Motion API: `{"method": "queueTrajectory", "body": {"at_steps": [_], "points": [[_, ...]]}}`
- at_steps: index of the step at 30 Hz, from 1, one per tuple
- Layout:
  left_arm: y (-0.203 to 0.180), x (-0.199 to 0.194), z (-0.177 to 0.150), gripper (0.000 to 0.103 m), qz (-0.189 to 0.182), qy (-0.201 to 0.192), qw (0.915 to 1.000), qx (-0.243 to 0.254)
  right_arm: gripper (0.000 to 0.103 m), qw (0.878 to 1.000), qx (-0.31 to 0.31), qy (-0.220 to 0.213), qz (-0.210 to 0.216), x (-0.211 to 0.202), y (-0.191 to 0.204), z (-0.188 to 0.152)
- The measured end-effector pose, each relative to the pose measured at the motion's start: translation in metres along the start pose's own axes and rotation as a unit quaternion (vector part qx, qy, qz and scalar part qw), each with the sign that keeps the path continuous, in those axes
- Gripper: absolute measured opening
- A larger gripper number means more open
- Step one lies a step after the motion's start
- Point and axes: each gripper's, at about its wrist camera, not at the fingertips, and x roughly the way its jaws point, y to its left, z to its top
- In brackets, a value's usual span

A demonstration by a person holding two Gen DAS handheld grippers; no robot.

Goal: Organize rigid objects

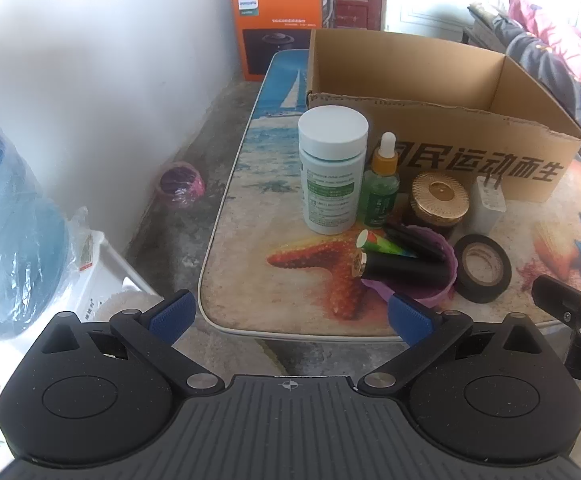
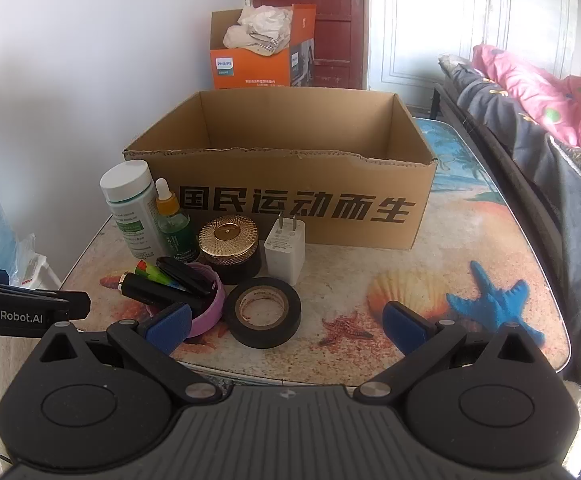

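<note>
An open cardboard box (image 2: 282, 216) (image 1: 470, 152) stands on the printed table (image 2: 430, 248). In front of it stand a white-capped bottle (image 1: 330, 172) (image 2: 128, 210), a green dropper bottle (image 1: 382, 188) (image 2: 174, 224), a gold-lidded jar (image 1: 438, 202) (image 2: 230, 248) and a white charger (image 2: 284, 252) (image 1: 488, 208). A purple dish (image 2: 210, 312) (image 1: 438, 288) holds a black tube (image 1: 402, 270) and other small tubes. A black tape roll (image 2: 262, 312) (image 1: 482, 268) lies nearest. My left gripper (image 1: 290, 316) and right gripper (image 2: 286, 322) are open, both short of the items at the table's front edge.
An orange box (image 2: 250, 68) with cloth sits behind on the floor. A sofa with pink bedding (image 2: 538, 92) runs along the right. Left of the table are a water jug (image 1: 6, 240), a white bin (image 1: 102, 264) and a purple object (image 1: 180, 186) on the floor.
</note>
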Motion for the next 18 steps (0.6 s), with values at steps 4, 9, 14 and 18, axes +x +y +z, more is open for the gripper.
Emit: {"method": "queueTrajectory", "body": {"at_steps": [4,9,14,18], "points": [[0.0004,0.0007,0.0004,0.103,0.001,0.002,1.0,0.0,0.103,1.0,-0.001,-0.001,0.0,0.0001,0.0003,0.0005],[0.0004,0.0015,0.0005,0.103,0.004,0.002,1.0,0.003,0.103,1.0,-0.005,-0.001,0.002,0.0004,0.0024,0.0023],[0.0007,0.0019,0.0009,0.103,0.005,0.002,1.0,0.004,0.103,1.0,-0.009,-0.002,0.004,0.0016,0.0048,0.0051],[0.0021,0.003,0.002,0.103,0.007,0.002,1.0,0.006,0.103,1.0,-0.012,-0.004,0.004,0.0027,0.0066,0.0074]]}}
